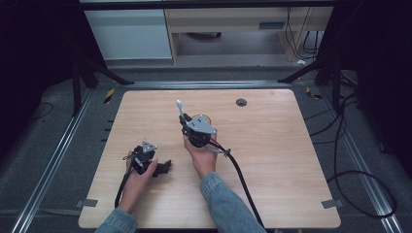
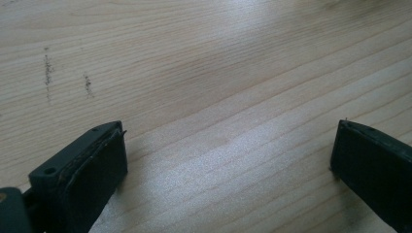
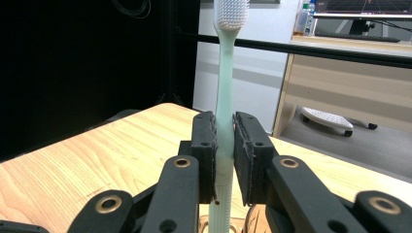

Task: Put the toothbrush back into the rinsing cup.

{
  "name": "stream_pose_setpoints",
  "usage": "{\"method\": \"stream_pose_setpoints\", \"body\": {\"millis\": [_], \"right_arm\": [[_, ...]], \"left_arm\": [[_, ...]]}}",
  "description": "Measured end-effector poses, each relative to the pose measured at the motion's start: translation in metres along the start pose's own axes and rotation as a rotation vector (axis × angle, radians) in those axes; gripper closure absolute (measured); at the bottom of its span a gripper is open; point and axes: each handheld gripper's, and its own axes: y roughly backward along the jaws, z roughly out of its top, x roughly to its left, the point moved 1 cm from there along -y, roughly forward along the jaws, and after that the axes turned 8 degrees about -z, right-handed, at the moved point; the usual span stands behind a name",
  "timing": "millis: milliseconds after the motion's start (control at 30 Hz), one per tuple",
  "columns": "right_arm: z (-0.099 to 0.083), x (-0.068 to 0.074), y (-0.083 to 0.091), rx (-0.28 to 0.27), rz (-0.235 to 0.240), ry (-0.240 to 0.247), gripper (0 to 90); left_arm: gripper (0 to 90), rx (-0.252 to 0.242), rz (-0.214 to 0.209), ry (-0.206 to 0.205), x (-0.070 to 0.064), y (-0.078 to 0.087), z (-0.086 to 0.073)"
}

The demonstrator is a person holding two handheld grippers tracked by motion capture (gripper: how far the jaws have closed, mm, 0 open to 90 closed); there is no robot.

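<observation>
Toothbrush (image 3: 224, 97) — one, upright in right claw (image 3: 224, 160)

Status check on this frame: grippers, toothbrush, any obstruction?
Right gripper shut on toothbrush, upright, bristles up. Left gripper open, low over table. Nothing in the way.

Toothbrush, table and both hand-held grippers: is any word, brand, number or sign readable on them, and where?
None can be read. The toothbrush held in the right hand-held gripper has a plain pale handle. The table bears only dark smudges, no text. The left hand-held gripper shows no label.
</observation>
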Motion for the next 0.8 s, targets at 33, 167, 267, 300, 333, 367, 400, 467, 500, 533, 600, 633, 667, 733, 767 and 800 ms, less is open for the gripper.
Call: {"method": "stream_pose_setpoints", "body": {"millis": [33, 167, 267, 300, 333, 367, 400, 467, 500, 533, 600, 633, 667, 733, 767, 800], "right_arm": [[-0.001, 0.000, -0.001, -0.001, 0.000, -0.003, 79.4], [-0.005, -0.001, -0.002, 0.005, -0.001, -0.005, 79.4], [-0.008, -0.001, -0.002, 0.009, -0.001, -0.010, 79.4], [-0.008, -0.001, -0.002, 0.009, -0.001, -0.006, 79.4], [-0.009, -0.001, -0.002, 0.009, -0.002, -0.012, 79.4], [-0.011, -0.001, -0.002, 0.012, -0.001, -0.016, 79.4], [-0.012, -0.001, -0.002, 0.013, -0.002, -0.013, 79.3], [-0.014, -0.001, -0.002, 0.017, -0.003, -0.015, 79.4], [-0.016, -0.001, -0.001, 0.019, -0.004, -0.026, 79.4], [-0.016, -0.001, -0.001, 0.019, -0.004, -0.026, 79.4], [-0.018, -0.001, -0.001, 0.020, -0.002, -0.029, 79.4], [-0.018, -0.001, -0.002, 0.020, -0.001, -0.027, 79.4], [-0.018, -0.001, -0.002, 0.020, -0.001, -0.027, 79.4], [-0.018, -0.001, -0.002, 0.017, 0.000, -0.026, 79.4], [-0.019, -0.001, -0.002, 0.016, 0.001, -0.026, 79.4], [-0.019, 0.000, -0.002, 0.016, 0.003, -0.026, 79.4]], "left_arm": [[0.0, 0.000, 0.000, 0.000, 0.000, 0.000, 0.000], [0.0, 0.000, 0.000, 0.000, 0.000, 0.000, 0.000], [0.0, 0.000, 0.000, 0.000, 0.000, 0.000, 0.000], [0.0, 0.000, 0.000, 0.000, 0.000, 0.000, 0.000], [0.0, 0.000, 0.000, 0.001, 0.000, 0.000, 0.000], [0.0, 0.000, 0.000, 0.001, 0.000, 0.000, 0.000], [0.0, 0.000, 0.000, 0.001, 0.000, 0.000, 0.000], [0.0, 0.000, 0.000, 0.001, 0.000, 0.000, 0.000], [0.0, 0.000, 0.000, 0.001, 0.000, 0.000, 0.000], [0.0, 0.000, 0.000, 0.001, 0.000, 0.000, 0.000], [0.0, 0.000, 0.000, 0.000, 0.000, 0.000, 0.000], [0.0, 0.000, 0.000, 0.001, 0.000, 0.000, 0.000], [0.0, 0.000, 0.000, 0.001, 0.000, 0.000, 0.000], [0.0, 0.000, 0.000, 0.000, 0.000, 0.000, 0.000], [0.0, 0.000, 0.000, 0.001, 0.000, 0.000, 0.000], [0.0, 0.000, 0.000, 0.000, 0.000, 0.000, 0.000]]}}
